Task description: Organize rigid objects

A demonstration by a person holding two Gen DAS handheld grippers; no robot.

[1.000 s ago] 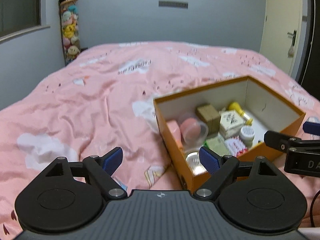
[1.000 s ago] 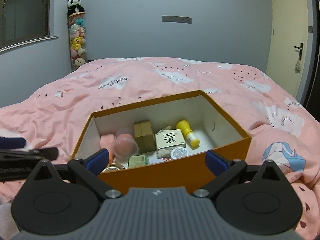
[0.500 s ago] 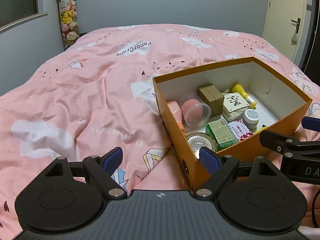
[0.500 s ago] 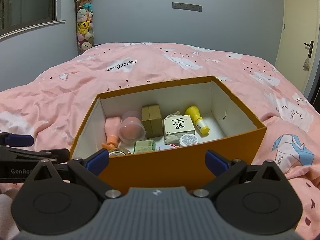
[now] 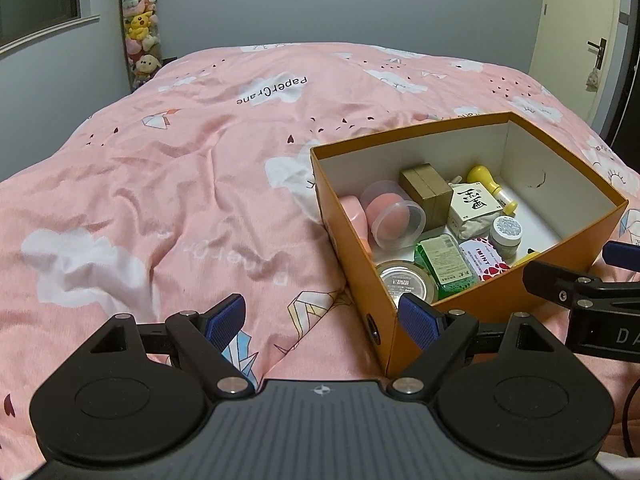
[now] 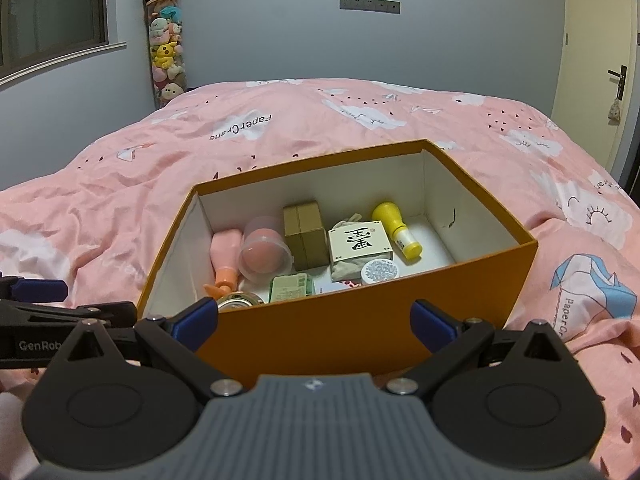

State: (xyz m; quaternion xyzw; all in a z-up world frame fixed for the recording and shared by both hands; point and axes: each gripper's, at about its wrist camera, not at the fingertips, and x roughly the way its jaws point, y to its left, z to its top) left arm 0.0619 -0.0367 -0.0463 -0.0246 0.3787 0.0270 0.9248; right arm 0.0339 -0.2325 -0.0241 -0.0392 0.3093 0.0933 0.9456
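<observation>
An open orange box [image 6: 360,328] sits on the pink bed and also shows in the left wrist view [image 5: 516,292]. Inside lie a brown box [image 6: 306,234], a clear tub with a pink puff [image 6: 264,254], a white box with a black character [image 6: 360,240], a yellow bottle [image 6: 394,228], a small white jar [image 6: 380,271], a green pack [image 6: 290,288] and a round tin [image 5: 406,282]. My right gripper [image 6: 316,318] is open and empty, just in front of the box's near wall. My left gripper [image 5: 322,318] is open and empty at the box's left near corner.
The pink duvet [image 5: 180,184] covers the bed around the box. A tall tube of plush toys [image 6: 166,48] stands at the back left by a window. A door [image 6: 600,60] is at the back right.
Both grippers have risen and tilted down, so the inside of the box shows more fully. Both stay open and empty; the box's contents have not moved.
</observation>
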